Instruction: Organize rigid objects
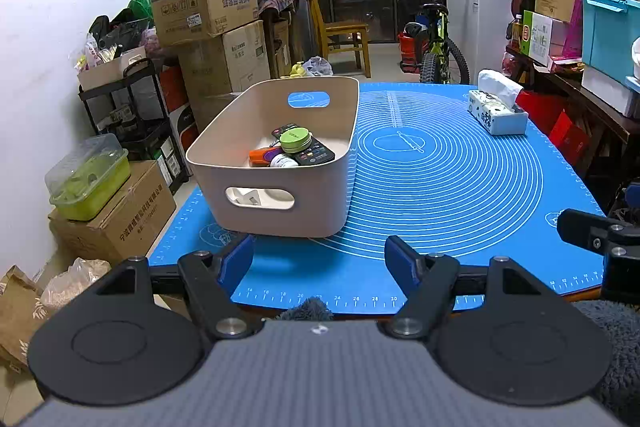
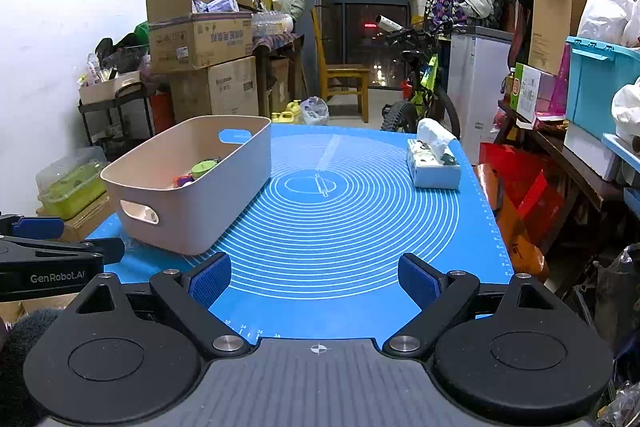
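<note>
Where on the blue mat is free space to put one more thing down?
The ringed middle of the blue mat is bare, between the beige bin and the tissue box. The near strip before both open grippers is bare too. Inside the bin, items crowd the near right corner.

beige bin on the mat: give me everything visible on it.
The beige bin is an open-topped rectangular tub, smooth plastic by the look, with rounded corners and an oval handle cutout in each short wall. It sits upright on the left part of the blue mat, near short wall facing the left-wrist camera. Inside lie a green round case, a black remote, an orange item and a white bottle. Neither gripper touches it.
</note>
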{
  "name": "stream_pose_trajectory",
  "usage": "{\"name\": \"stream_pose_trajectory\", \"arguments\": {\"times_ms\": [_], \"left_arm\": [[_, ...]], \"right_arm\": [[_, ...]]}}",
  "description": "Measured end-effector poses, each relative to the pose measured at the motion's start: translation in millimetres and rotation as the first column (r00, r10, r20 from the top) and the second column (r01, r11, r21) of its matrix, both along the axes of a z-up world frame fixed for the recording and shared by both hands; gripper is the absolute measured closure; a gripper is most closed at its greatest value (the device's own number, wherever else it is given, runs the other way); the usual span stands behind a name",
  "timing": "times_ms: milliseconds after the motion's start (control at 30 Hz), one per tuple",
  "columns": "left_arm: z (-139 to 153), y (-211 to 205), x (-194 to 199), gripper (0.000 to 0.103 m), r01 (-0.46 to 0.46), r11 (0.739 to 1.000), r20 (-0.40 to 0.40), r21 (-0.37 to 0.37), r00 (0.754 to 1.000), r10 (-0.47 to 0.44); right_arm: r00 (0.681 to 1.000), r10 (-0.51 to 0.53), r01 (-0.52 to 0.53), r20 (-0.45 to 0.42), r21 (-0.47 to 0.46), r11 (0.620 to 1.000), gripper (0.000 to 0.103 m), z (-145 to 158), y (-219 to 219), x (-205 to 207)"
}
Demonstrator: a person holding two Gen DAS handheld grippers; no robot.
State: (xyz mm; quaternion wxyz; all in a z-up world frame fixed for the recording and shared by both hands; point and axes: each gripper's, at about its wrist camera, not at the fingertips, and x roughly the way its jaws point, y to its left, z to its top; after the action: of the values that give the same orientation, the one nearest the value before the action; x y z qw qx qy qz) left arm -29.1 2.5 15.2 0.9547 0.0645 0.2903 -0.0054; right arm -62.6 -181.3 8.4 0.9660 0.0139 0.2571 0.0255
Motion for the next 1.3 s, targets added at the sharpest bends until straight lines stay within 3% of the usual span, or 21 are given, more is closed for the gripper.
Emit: {"name": "stream_pose_trajectory", "arguments": {"times_ms": [1300], "left_arm": [[-1.9, -2.0, 0.4, 0.030, 0.003, 1.000, -0.003, 0.002, 1.000, -0.003]], "right_arm": [[1.000, 0.004, -0.004, -0.004, -0.006, 1.000, 0.011, 1.0, 0.0, -0.1]]}}
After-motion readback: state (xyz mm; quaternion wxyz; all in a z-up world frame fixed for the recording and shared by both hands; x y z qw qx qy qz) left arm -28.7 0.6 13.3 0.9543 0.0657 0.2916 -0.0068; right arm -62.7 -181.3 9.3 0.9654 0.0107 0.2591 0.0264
